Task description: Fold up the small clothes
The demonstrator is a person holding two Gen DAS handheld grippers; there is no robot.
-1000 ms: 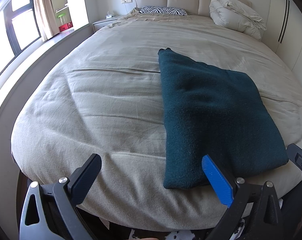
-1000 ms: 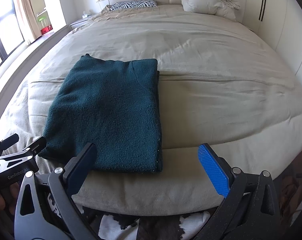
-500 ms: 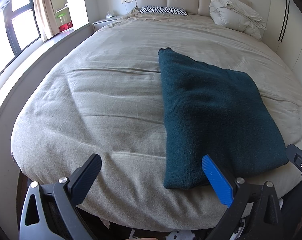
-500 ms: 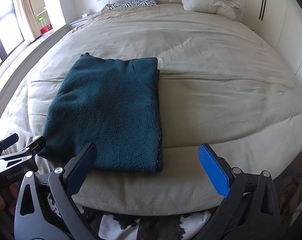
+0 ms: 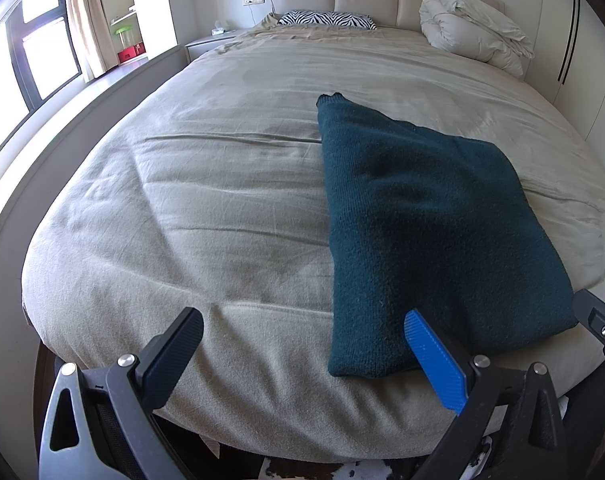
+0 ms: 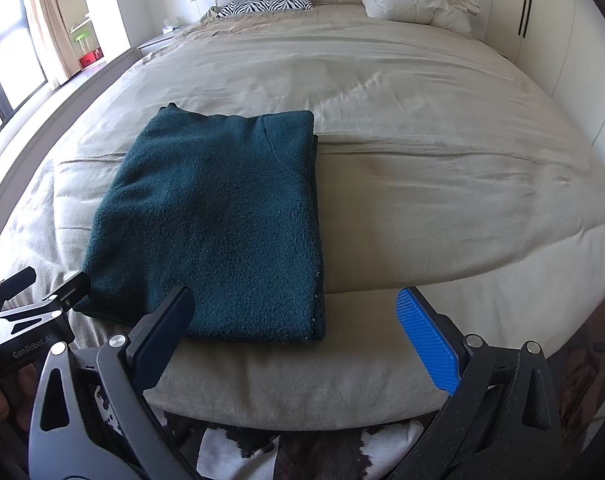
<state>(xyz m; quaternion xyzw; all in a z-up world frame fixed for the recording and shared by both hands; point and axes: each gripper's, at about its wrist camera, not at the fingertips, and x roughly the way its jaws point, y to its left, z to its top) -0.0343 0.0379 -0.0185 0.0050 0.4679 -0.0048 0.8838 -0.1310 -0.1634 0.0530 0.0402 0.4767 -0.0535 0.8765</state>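
Note:
A dark teal knit garment (image 5: 418,232) lies folded into a flat rectangle near the foot edge of the beige bed (image 5: 206,184); it also shows in the right wrist view (image 6: 218,224). My left gripper (image 5: 302,344) is open and empty, held just off the bed's foot edge, left of the garment's near left corner. My right gripper (image 6: 298,328) is open and empty, off the foot edge at the garment's near right corner. The left gripper also shows in the right wrist view (image 6: 42,288) beside the garment's near left corner.
A zebra-print pillow (image 5: 326,20) and a bundled white duvet (image 5: 474,36) lie at the headboard. A window and curtain (image 5: 82,28) are on the left, a wall with cupboards on the right. A black-and-white rug (image 6: 262,452) lies below the bed's foot.

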